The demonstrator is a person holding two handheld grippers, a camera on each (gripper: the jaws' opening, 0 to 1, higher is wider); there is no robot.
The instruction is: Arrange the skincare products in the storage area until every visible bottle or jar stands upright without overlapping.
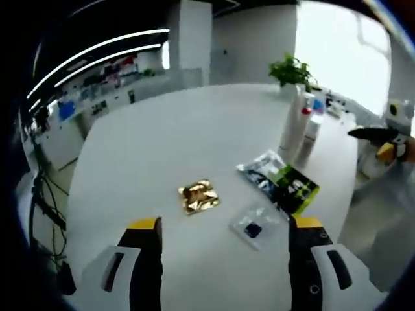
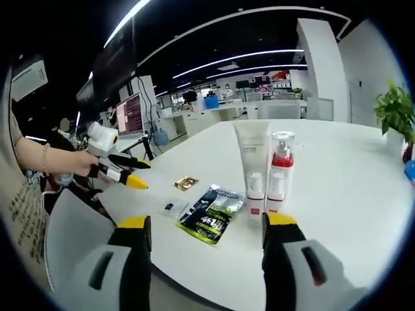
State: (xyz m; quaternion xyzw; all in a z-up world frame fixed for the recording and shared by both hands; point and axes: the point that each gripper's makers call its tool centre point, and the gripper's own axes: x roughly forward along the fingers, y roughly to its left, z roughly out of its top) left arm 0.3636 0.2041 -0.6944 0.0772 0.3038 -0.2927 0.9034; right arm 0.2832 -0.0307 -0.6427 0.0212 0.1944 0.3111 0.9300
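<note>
Jaws of both grippers stand parted and grasp nothing — the left gripper hangs over the white surface, the right gripper near its edge, just before the tube and the pump bottle. Tube and bottle stand upright side by side, close but whether touching I cannot tell, with a green-black sachet lying flat just beside their bases, then a small clear packet and a gold packet farther off. Beyond them a potted plant stands by the far edge — and a person's hand holds the left gripper off the surface's side.
</note>
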